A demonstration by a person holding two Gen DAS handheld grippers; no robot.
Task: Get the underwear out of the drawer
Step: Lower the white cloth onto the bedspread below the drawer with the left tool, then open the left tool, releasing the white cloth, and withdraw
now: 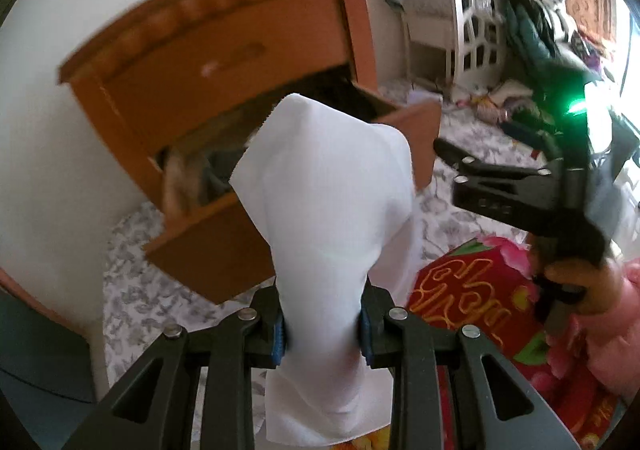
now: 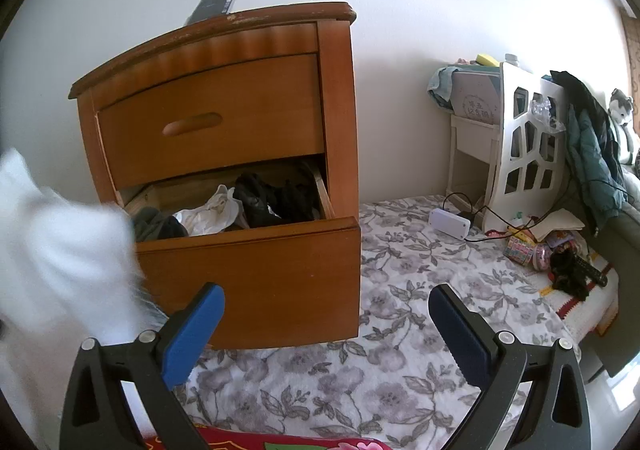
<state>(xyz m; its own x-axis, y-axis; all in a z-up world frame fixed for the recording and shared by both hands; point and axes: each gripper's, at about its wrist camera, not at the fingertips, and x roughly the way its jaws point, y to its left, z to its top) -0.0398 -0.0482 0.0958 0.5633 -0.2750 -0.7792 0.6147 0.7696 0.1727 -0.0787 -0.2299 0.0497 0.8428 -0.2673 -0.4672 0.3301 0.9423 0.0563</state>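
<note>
Standing on the floral bedding, the wooden nightstand has its lower drawer pulled out, dark and pale clothes heaped inside. White underwear hangs clamped in the left gripper, lifted clear in front of the drawer. Right gripper spreads wide, empty.

**Two wrist cameras, one nightstand**

The left wrist camera looked steeply down, rolled, close behind white cloth that filled its middle. The right wrist camera faced the nightstand nearly level, from near the floral bedcover. Both views shared the open lower drawer, white chair and far wall.
</note>
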